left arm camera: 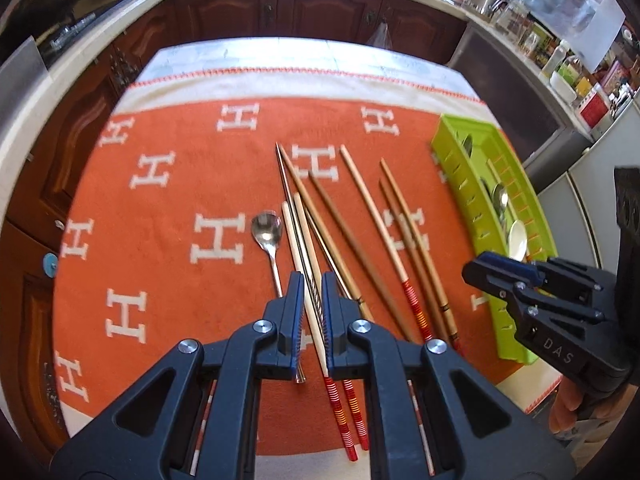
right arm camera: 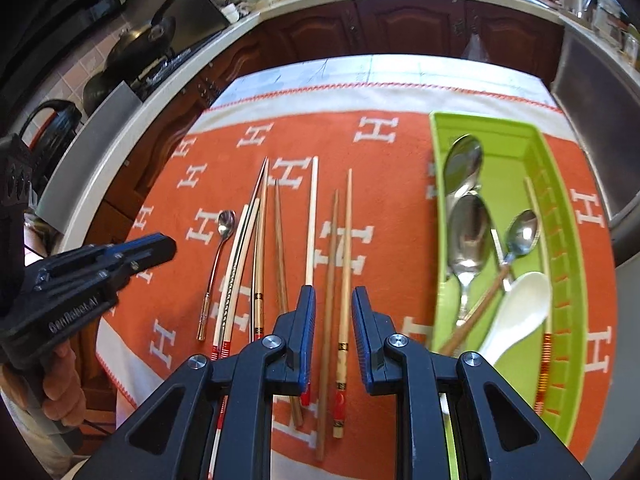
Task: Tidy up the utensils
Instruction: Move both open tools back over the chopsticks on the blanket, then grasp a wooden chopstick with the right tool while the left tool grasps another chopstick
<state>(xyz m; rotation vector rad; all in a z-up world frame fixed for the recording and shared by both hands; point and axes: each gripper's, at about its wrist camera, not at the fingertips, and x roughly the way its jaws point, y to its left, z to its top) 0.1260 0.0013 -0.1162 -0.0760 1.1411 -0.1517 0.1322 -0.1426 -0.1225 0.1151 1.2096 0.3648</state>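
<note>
Thin, stiff wooden chopsticks [right arm camera: 347,264] lie loose mid-tabletop on the orange H-patterned cloth [left arm camera: 168,216], light and prone to roll; best pinched mid-shaft. The lime-green plastic tray [right arm camera: 568,280] sits toward the right edge. The left tool [left arm camera: 311,320] is nearly pressed together, empty; the right tool [right arm camera: 334,336] slightly spread, empty.

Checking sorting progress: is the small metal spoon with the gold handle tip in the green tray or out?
Out. The small metal spoon lies on the orange cloth, left of the chopsticks, far from the green plastic tray.
</note>
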